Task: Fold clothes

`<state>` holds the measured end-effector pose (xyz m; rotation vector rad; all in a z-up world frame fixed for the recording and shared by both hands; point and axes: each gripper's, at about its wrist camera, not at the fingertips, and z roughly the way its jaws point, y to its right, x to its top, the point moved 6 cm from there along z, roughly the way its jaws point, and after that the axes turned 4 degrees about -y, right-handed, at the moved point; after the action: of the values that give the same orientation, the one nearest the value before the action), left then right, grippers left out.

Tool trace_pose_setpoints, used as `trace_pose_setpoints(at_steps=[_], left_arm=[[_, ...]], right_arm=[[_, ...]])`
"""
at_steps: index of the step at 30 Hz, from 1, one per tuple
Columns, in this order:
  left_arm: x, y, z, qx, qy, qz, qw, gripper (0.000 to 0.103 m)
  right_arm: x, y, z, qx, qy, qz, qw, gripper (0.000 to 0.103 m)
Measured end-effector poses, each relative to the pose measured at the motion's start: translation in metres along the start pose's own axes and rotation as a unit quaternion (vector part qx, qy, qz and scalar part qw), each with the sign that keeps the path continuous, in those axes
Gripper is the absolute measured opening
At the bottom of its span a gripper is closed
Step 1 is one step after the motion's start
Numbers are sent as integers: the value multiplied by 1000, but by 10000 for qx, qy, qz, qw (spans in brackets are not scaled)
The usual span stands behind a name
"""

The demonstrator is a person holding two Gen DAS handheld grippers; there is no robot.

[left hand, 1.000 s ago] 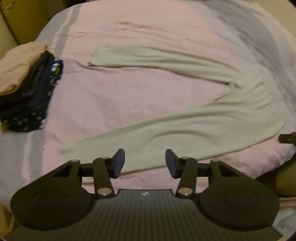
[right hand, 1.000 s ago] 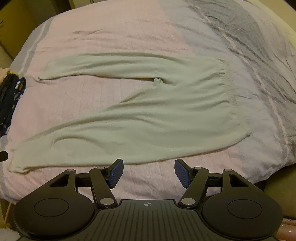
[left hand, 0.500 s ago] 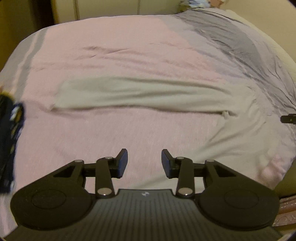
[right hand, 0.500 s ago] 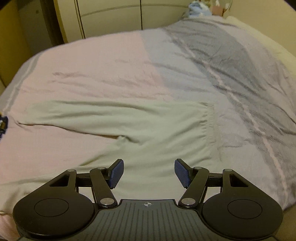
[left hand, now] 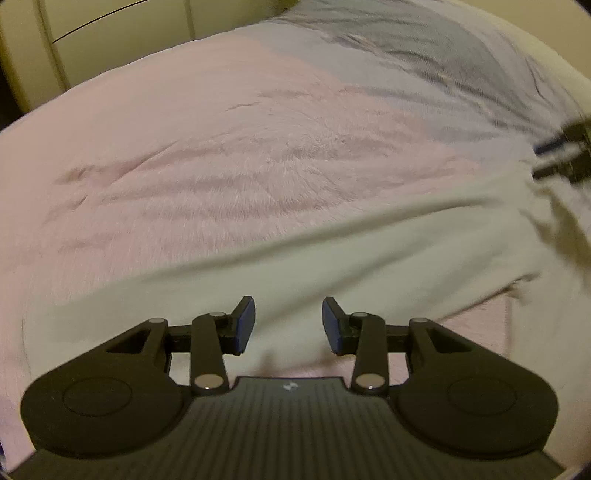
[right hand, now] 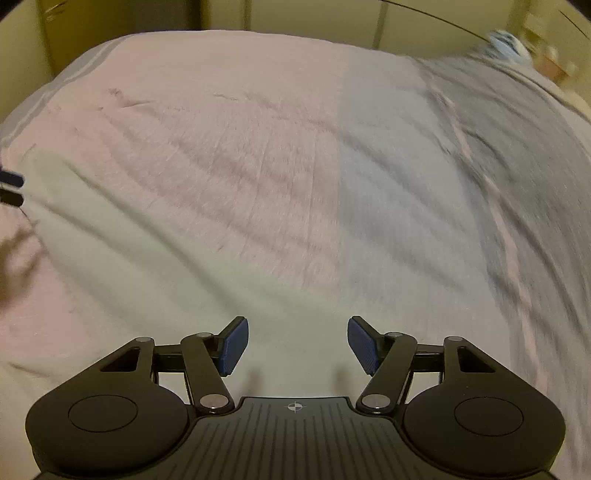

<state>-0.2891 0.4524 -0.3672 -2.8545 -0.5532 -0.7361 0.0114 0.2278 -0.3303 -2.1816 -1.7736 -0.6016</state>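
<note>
The pale green trousers point(left hand: 332, 251) lie spread flat on the bed point(left hand: 229, 147), which wears a cover pink over most of its width and grey with darker stripes toward one side. Taking the trousers as the landmark: the left tongs point(left hand: 288, 325) hang over their near edge, blue pads wide apart with nothing between them, only pale cloth showing in the gap. A strip of pink cover shows just below the cloth beside the tongs' base.

The right tongs point(right hand: 297, 343) likewise stand open above the trousers point(right hand: 155, 266), their blue pads well apart and empty. From this view the garment runs as a long band from the tongs away toward the far left, with soft creases along it, and the pink cover lies beyond it.

Each pair of tongs appears blurred at the edge of the other's view: the right tongs point(left hand: 565, 147) at the trousers' far end in the left view, the left tongs point(right hand: 11, 188) at the edge of the cloth in the right view. Cream cupboard doors point(right hand: 332, 18) stand behind the bed, well beyond the trousers.
</note>
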Motion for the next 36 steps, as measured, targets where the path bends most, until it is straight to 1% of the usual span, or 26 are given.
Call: trace_pose_setpoints(at_steps=[2,4,8,12,16,18,21,22,23,24,25,26,27,29,32,34,36], left_arm=[[5,-10,14,-9,-39,254,9997,34],[8,-22,26,-5,-111,504,9987,34],[16,-52,46,-3,-328,883,9956,34],[24,-80,60,62,-501,1312,9901,35],[23,-99,79,10,-760,1597,9842,37],[19,-105,91,-50,-922,1750,9802,38],[11,-109,102,-166,-981,1858,9775,37],[10,-109,104,-208,-981,1860,9774,34],[8,-108,104,-257,-979,1892,9767,17],[7,-105,104,-303,-969,1949,9756,0],[5,-103,103,-293,-943,2027,9742,0],[4,-100,101,-211,-898,2133,9726,0],[2,-98,98,-132,-853,2204,9716,0],[0,-95,86,28,-736,2146,9739,0],[-7,-90,54,322,-459,1893,9803,0],[-14,-84,26,574,-305,1655,9841,0],[-27,-74,-10,837,-142,1343,9873,0]], right_arm=[[10,10,19,150,-74,-153,9997,60],[15,10,31,335,-215,-301,9988,56],[25,10,53,704,-497,-596,9945,56],[35,10,76,1071,-777,-890,9872,56],[44,10,97,1418,-1059,-1179,9771,56],[43,8,105,1485,-1212,-1303,9728,56],[41,6,115,1573,-1374,-1384,9681,56],[39,5,116,1615,-1439,-1380,9665,45],[37,3,117,1660,-1473,-1369,9654,34],[35,2,117,1705,-1507,-1358,9642,11],[33,1,116,1716,-1507,-1358,9641,3],[31,-1,112,1650,-1431,-1382,9660,0],[30,-2,108,1585,-1354,-1406,9679,0],[28,-4,93,1360,-1091,-1411,9745,0],[24,-10,60,904,-583,-1439,9837,0],[15,-26,31,549,-276,-1608,9851,0],[5,-41,0,193,32,-1774,9840,0]])
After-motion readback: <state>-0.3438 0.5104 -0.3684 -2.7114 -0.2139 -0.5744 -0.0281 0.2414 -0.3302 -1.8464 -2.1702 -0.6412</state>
